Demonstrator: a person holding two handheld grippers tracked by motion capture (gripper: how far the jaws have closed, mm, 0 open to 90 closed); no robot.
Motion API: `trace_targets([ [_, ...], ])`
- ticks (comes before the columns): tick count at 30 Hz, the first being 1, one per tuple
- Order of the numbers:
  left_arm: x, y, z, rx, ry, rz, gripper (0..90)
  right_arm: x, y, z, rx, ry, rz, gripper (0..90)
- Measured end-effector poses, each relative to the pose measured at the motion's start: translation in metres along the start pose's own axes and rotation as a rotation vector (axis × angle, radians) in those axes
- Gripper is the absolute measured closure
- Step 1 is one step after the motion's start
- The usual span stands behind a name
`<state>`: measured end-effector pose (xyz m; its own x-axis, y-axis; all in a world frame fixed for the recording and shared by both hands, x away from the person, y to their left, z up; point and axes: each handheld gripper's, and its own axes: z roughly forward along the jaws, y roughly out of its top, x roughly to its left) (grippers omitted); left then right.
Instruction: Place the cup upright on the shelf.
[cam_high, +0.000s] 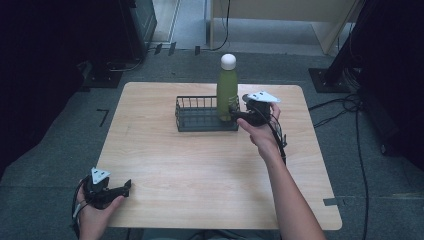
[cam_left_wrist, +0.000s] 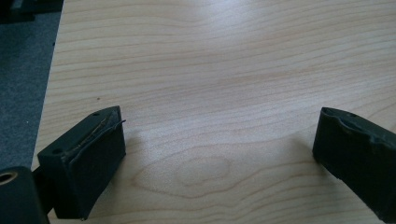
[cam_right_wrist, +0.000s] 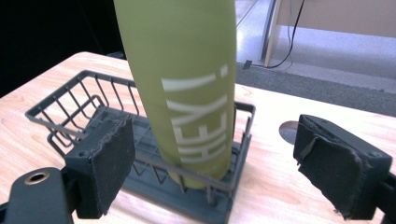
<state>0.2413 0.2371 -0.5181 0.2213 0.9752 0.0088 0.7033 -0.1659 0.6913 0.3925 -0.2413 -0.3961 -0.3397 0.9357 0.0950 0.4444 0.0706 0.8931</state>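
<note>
On the pale wooden table (cam_high: 210, 165) sits one dark grey wire basket (cam_high: 200, 114) holding one upright green metal bottle (cam_high: 227, 90), white-capped, lettered "HEY!". Just beside it, the right gripper (cam_right_wrist: 212, 154) gapes wide; the left gripper (cam_left_wrist: 219, 154) likewise, over bare wood.

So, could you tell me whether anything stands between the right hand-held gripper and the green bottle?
Only the wire basket's low end wall crosses before the green bottle; the right hand-held gripper is open, with bare bottle above the rim.
</note>
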Motion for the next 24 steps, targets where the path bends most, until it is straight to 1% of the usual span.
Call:
trace_targets([
  [7,0.000,0.000,0.000,0.000,0.000,0.000,2.7,-0.012,-0.017,-0.012,0.010,-0.016,0.002,13.0],
  [18,0.000,0.000,0.000,-0.001,0.000,0.000,2.7,-0.033,-0.046,-0.030,0.024,-0.045,0.039,13.2],
  [24,0.000,0.000,0.000,-0.002,0.000,0.001,2.7,-0.041,-0.060,-0.039,0.033,-0.060,0.037,13.1],
])
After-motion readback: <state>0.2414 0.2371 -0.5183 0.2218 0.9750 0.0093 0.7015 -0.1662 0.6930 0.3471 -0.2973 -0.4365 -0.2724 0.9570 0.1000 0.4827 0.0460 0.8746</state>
